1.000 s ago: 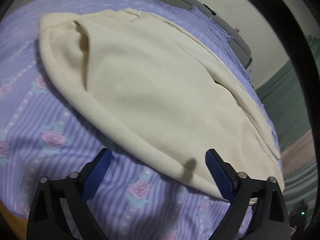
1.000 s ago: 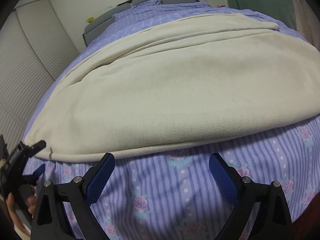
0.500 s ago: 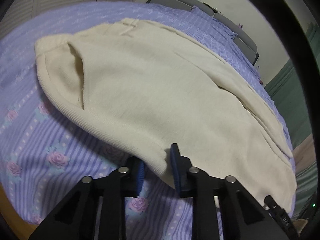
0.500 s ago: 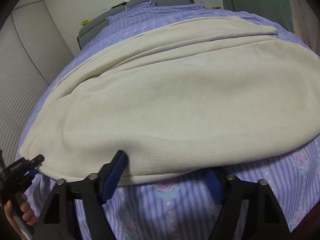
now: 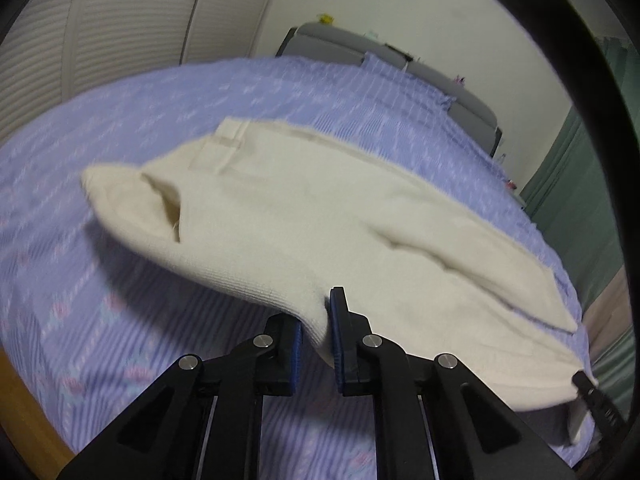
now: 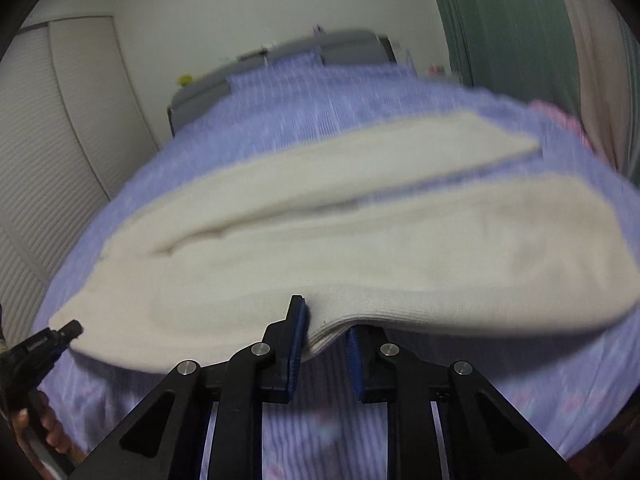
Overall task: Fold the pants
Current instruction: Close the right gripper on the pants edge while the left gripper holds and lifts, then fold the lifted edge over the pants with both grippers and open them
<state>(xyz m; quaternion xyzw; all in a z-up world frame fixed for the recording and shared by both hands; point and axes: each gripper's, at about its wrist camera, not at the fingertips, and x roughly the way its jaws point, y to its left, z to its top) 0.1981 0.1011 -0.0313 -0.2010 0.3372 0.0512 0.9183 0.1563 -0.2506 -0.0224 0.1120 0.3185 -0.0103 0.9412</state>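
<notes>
Surface: bed (image 5: pixel 168 128) under a lilac striped floral sheet; grey headboard (image 5: pixel 344 46) at the far end against a pale wall.
Pants: cream pants (image 5: pixel 304 216) lie lengthwise across the bed, legs running toward its right side; the near long edge is raised off the sheet, the far part rests on it.
Left gripper: left gripper (image 5: pixel 320 334) has just been closing; blue pads pinch the near edge of the pants close to the waistband end, fabric bunched between them.
Right gripper: right gripper (image 6: pixel 326 344) has just been closing; pads clamp several stacked layers of the near edge, further along the leg.
Hand: fingers (image 6: pixel 48 428) wrap the left gripper's handle at the bed's near left corner.
</notes>
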